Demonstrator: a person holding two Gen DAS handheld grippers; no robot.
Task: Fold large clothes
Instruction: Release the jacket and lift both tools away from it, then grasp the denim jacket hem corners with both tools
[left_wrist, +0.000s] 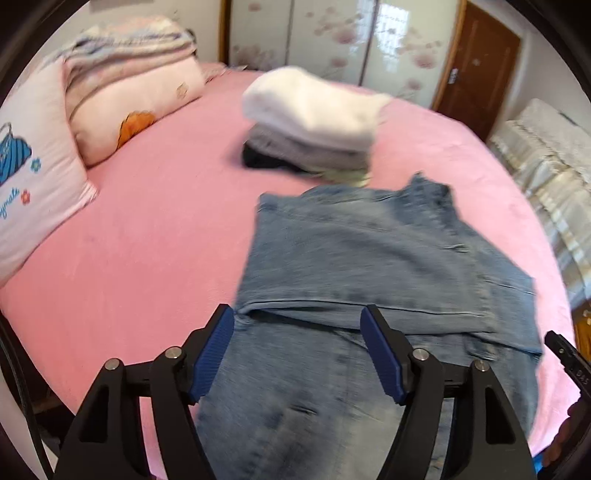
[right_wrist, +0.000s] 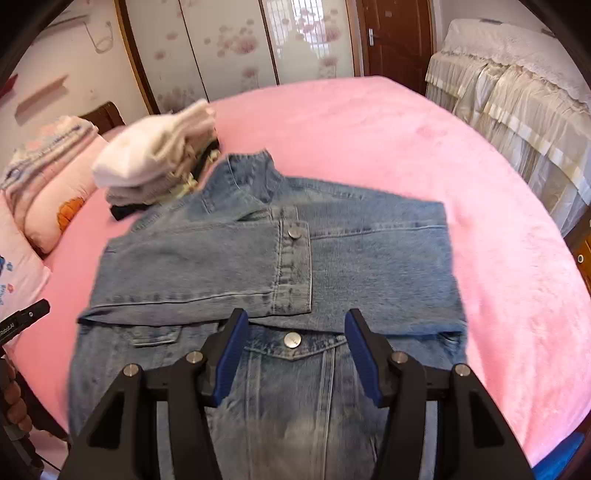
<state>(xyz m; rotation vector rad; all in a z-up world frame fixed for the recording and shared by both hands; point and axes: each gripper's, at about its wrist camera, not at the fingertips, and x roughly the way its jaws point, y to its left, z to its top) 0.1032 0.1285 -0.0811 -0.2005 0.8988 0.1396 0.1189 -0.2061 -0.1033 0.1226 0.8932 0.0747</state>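
Open tongs (right_wrist: 293, 354), denim jacket (right_wrist: 332, 251) on pink bed (right_wrist: 406, 129)

Bright, even daylight – glare on the glossy wardrobe (left_wrist: 332, 40) at 12 o'clock. Motion blur smears the clothes pile (left_wrist: 314, 122) and jacket (right_wrist: 273, 258). Fisheye bending and dark vignette at all rims – shadows faint.

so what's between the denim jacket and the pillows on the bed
The stack of folded clothes sits between the denim jacket and the pillows, its base touching the jacket's collar; the right wrist view shows it best.
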